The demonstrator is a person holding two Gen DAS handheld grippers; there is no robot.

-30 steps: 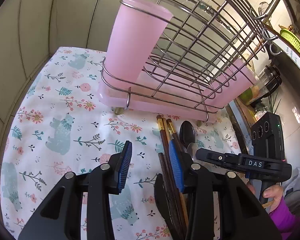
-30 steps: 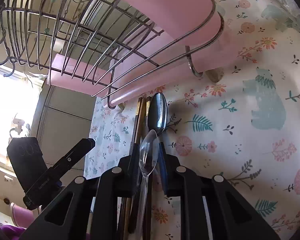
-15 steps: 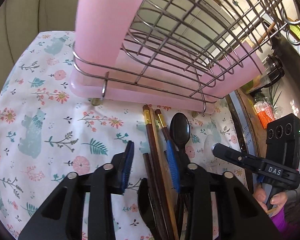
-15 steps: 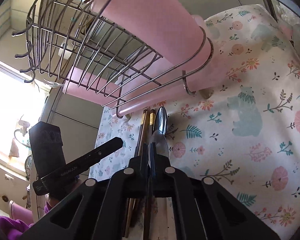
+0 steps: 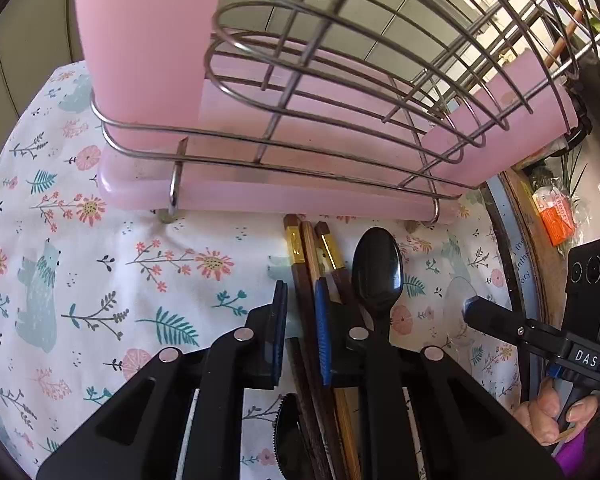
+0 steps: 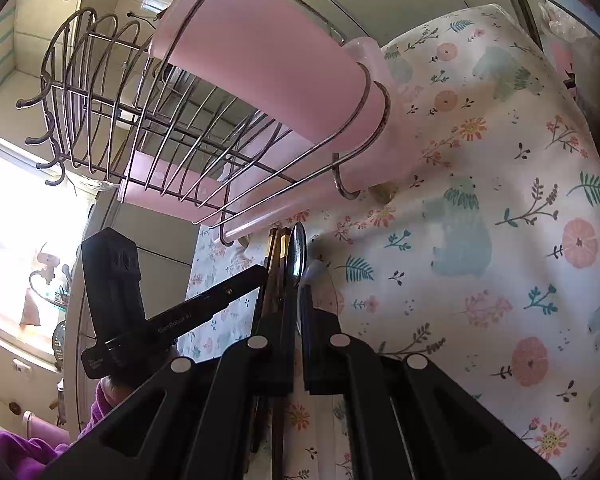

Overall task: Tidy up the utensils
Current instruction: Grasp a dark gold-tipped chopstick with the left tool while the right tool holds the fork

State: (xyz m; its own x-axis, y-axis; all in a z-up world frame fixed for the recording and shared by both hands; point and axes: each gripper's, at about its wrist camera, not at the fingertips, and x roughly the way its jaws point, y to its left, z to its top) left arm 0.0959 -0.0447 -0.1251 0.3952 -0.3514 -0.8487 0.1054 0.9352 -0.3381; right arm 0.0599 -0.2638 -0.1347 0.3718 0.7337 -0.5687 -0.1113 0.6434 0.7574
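Your left gripper (image 5: pixel 300 320) is low over the bench (image 5: pixel 100 280), pointing steeply down. Its jaws have just been closing, and a dark chopstick (image 5: pixel 302 280) from the bundle of chopsticks (image 5: pixel 320 256) sits between the blue pads (image 5: pixel 322 320). A narrow gap still shows on the left pad's side, so it's not clamped yet. The black spoon (image 5: pixel 377 276) lies just right of that gripper, touching the chopsticks, bowl toward the rack. A serrated black utensil (image 5: pixel 288 436) lies under the gripper body, only partly visible.

Your right gripper (image 6: pixel 298 304) is closed on a clear spoon (image 6: pixel 320 280), handle pinched between its pads, bowl sticking out ahead, hard to make out against the cloth. Just ahead of it lie the chopsticks and the dark spoon on the floral cloth (image 6: pixel 500 240).

The wire rack (image 5: pixel 340 80) with its pink cup (image 5: pixel 148 40) and pink drip tray (image 5: pixel 260 196) stands right beyond both grippers, close ahead of the utensil tips. Your right hand (image 5: pixel 556 412) shows at the left view's lower right edge, wrapped around the gripper handle.
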